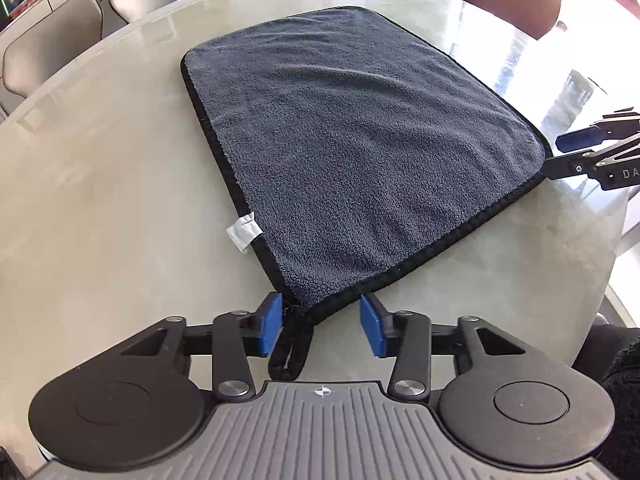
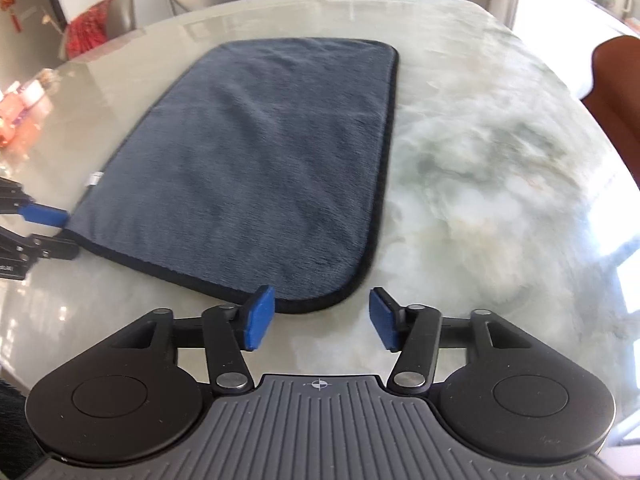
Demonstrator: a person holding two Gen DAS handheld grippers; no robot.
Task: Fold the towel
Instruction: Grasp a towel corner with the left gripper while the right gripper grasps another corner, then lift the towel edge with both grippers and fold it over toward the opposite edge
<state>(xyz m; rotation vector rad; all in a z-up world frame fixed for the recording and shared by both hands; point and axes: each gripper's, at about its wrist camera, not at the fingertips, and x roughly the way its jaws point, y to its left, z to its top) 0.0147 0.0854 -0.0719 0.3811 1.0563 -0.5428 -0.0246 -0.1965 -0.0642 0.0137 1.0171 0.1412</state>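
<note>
Grippers, left (image 1: 320, 326) and right (image 2: 322, 318), gape at towel (image 1: 352, 148) corners.

I see the towel (image 1: 352, 140) lying flat on the table (image 1: 100, 184) — my left gripper (image 1: 320, 330) straddles its near left corner, my right gripper (image 2: 322, 318) its near right corner.

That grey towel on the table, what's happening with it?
A person holds a two-finger gripper in each hand to fold the towel, which lies flat and unfolded on the marble table. The left gripper and right gripper are both open, each at a near corner, gripping nothing yet.
</note>
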